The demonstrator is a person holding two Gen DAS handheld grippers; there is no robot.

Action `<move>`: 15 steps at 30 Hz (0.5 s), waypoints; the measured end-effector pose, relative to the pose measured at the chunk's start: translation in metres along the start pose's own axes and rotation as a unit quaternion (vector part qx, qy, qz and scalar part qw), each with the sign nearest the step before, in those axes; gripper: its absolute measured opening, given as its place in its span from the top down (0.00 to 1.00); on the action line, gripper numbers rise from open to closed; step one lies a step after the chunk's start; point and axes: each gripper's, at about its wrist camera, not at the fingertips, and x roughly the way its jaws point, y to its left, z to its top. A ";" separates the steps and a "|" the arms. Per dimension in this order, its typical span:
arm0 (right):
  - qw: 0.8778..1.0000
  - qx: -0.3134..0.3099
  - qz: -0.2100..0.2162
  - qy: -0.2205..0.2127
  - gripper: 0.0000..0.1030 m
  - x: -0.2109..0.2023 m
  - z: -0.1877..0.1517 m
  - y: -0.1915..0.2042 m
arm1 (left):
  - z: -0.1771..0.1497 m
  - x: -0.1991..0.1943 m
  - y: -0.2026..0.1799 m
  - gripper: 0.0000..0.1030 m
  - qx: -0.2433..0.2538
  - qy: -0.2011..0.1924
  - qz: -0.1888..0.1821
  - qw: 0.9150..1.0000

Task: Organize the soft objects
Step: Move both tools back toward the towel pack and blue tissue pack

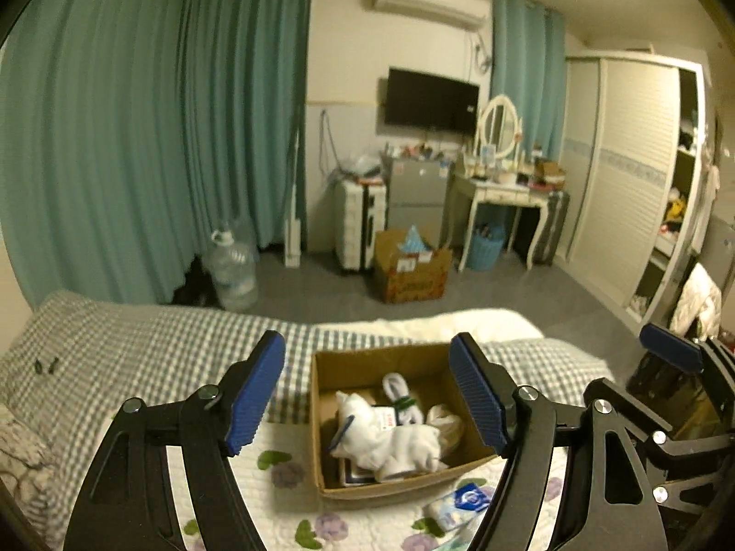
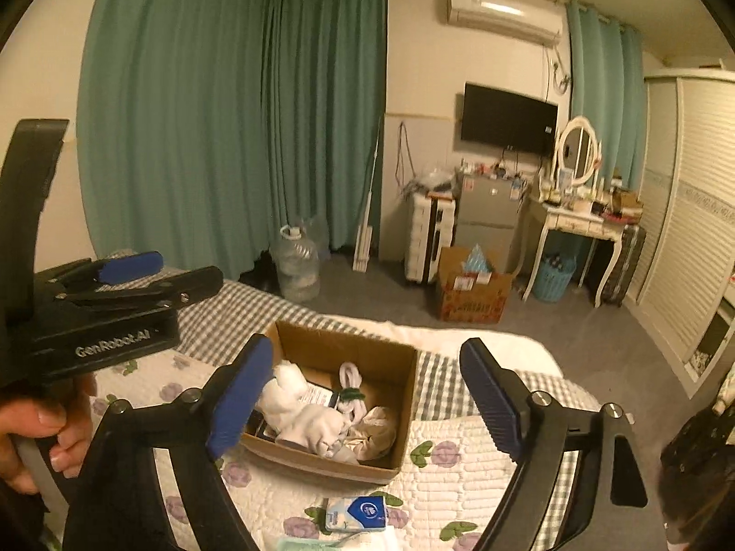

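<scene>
An open cardboard box [image 1: 321, 482] [image 2: 317, 344] sits on the bed, holding white socks [image 1: 390, 441] [image 2: 312, 422], a rolled white cable [image 1: 397, 390] [image 2: 351, 379] and a beige cloth [image 2: 376, 427]. My left gripper [image 1: 367, 395] hovers above and in front of the box, open, nothing between its blue pads [image 1: 255, 395]. My right gripper [image 2: 365, 399] also stands open and empty above the box. The left gripper [image 2: 133, 266] shows at the left of the right wrist view, held by a hand [image 2: 41, 431]. A small blue-and-white tissue pack [image 1: 459, 505] [image 2: 356, 512] lies on the quilt before the box.
The bed has a flowered white quilt [image 2: 459, 468] and a checked sheet [image 1: 138, 340]. Beyond it on the floor are a water jug [image 1: 232, 271], a second cardboard box [image 1: 409, 271], a dressing table [image 1: 500, 193] and a wardrobe [image 1: 634, 174].
</scene>
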 end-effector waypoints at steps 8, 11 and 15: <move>1.000 -0.020 -0.014 -0.017 0.11 -0.064 0.001 0.008 | -0.002 -0.070 -0.003 0.03 0.002 -0.059 0.002 0.998; 0.999 -0.024 -0.021 -0.025 0.10 -0.088 -0.001 0.010 | -0.005 -0.088 -0.005 0.03 0.007 -0.070 0.002 0.998; 0.999 -0.028 -0.029 -0.030 0.09 -0.116 -0.004 0.012 | -0.012 -0.110 -0.010 0.03 0.012 -0.080 0.003 0.997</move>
